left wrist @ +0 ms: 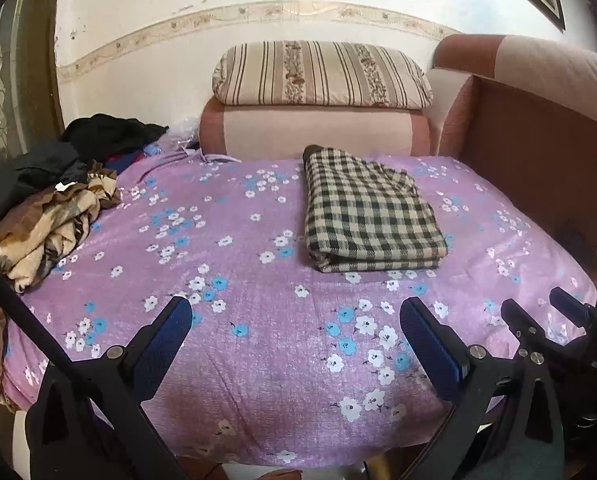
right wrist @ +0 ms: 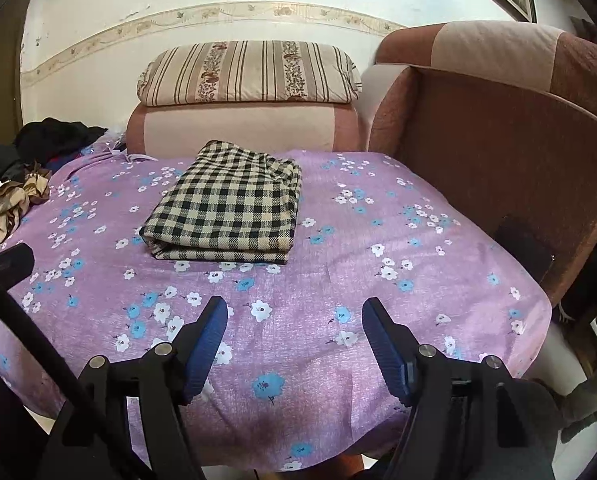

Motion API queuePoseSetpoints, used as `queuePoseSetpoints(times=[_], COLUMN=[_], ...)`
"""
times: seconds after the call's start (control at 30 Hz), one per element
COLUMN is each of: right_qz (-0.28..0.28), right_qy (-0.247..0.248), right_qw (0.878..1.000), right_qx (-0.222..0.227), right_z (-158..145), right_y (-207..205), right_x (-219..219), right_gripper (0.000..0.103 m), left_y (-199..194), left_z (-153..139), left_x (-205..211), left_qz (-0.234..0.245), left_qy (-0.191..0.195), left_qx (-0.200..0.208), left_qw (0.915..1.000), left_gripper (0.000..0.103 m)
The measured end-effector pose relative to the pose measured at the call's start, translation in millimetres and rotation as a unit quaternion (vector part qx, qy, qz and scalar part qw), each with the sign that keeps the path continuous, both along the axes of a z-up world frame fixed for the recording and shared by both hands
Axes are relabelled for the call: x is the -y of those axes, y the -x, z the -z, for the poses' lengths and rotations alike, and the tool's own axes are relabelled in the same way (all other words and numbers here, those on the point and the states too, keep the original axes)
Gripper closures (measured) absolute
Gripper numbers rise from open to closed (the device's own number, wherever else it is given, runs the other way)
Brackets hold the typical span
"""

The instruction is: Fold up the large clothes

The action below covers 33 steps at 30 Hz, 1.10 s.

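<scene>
A black-and-cream checked garment [left wrist: 368, 214] lies folded into a neat rectangle on the purple flowered bed cover [left wrist: 258, 360]; it also shows in the right wrist view [right wrist: 228, 208]. My left gripper [left wrist: 294, 308] is open and empty above the near part of the cover, well short of the garment. My right gripper [right wrist: 294, 308] is open and empty, likewise near the front edge [right wrist: 282, 420]. The right gripper's fingers [left wrist: 562, 304] show at the right edge of the left wrist view.
A pile of unfolded clothes, tan patterned [left wrist: 46, 228] and black [left wrist: 110, 134], lies at the left. A striped pillow [left wrist: 322, 74] rests on a pink cushion [left wrist: 314, 130] at the back. A brown armchair [right wrist: 498, 128] stands at the right.
</scene>
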State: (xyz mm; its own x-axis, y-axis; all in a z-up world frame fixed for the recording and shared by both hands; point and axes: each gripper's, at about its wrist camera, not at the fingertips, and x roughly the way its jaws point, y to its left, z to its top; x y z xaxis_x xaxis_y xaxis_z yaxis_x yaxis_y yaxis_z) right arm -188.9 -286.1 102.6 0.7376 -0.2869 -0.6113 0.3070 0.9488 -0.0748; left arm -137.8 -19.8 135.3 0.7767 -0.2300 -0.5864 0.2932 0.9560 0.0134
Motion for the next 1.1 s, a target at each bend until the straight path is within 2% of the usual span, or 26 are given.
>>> queuePoseSetpoints(times=[0.37, 1.1], right_qz=[0.001, -0.027], right_qy=[0.018, 0.034], right_qw=[1.0, 0.999], right_qx=[0.018, 0.014], right_z=[-16, -15], right_y=[11, -4], right_x=[-9, -28], right_gripper=[0.024, 0.022], left_y=[15, 5], left_z=[-13, 2], left_x=[-14, -18], left_qz=[-0.01, -0.001], left_qy=[0.015, 0.029], left_qx=[0.018, -0.018], left_qw=[0.9997, 0.9994], left_gripper=[0.0, 0.0])
